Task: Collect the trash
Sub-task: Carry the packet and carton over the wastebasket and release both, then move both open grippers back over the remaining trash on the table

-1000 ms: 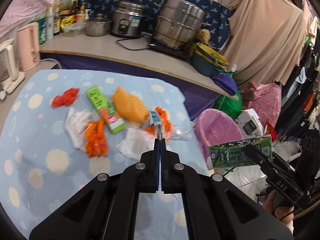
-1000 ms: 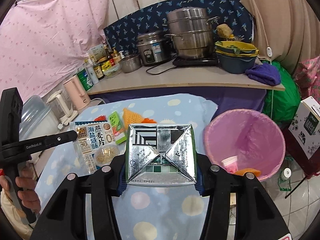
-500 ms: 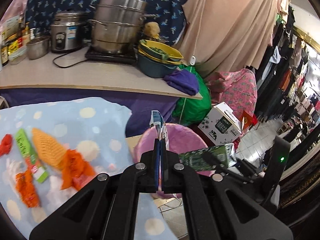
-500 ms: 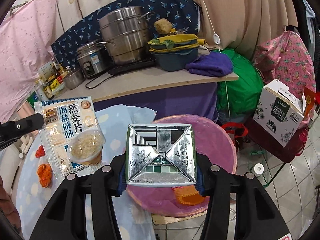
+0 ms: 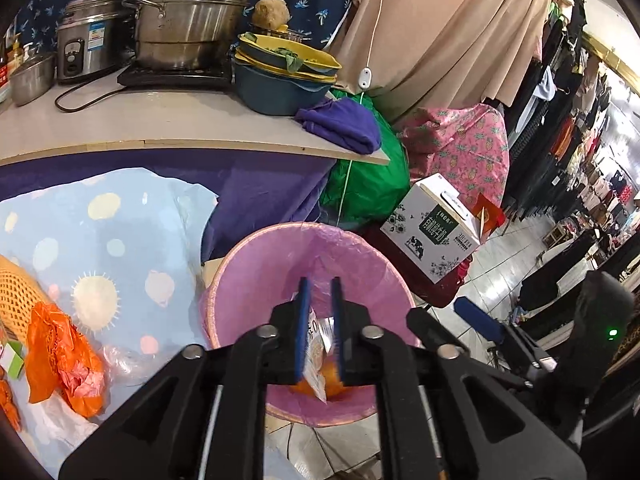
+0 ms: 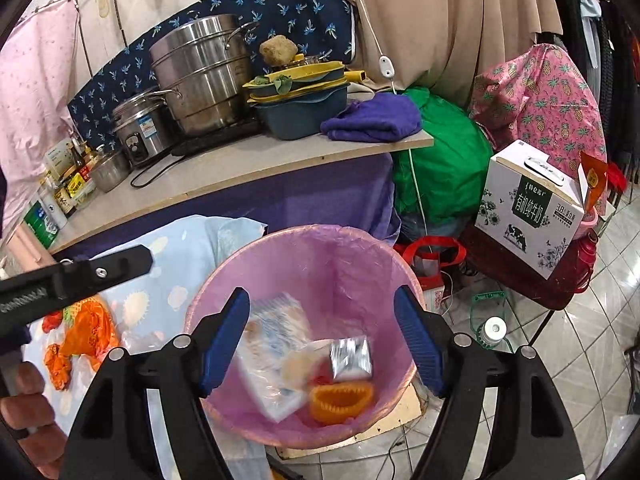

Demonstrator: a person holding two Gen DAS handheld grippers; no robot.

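Note:
A bin (image 5: pixel 256 276) lined with pink plastic stands on the floor beside the table. My left gripper (image 5: pixel 320 285) hangs over it, its jaws opening. A white snack packet (image 5: pixel 316 364) shows below and between the pads, loose from them. In the right wrist view that packet (image 6: pixel 276 344) is a blur inside the bin (image 6: pixel 344 264). My right gripper (image 6: pixel 322 300) is over the bin too, its jaws opening wide with nothing between them. A silver carton (image 6: pixel 351 360) and an orange net (image 6: pixel 340 398) lie at the bin's bottom. Orange bags (image 5: pixel 60 352) and a yellow net (image 5: pixel 20 292) remain on the spotted cloth (image 5: pixel 100 232).
A counter (image 5: pixel 168 128) with steel pots, stacked basins and a purple towel runs behind the table. A green bag (image 5: pixel 368 188), a milk box (image 5: pixel 432 232) and a floor bottle (image 6: pixel 494 330) crowd the bin's far and right sides. A person's hand (image 6: pixel 24 400) shows at lower left.
Both grippers swung from the table to above the bin. The left let go of the snack packet and the right let go of the silver carton, and both fell in.

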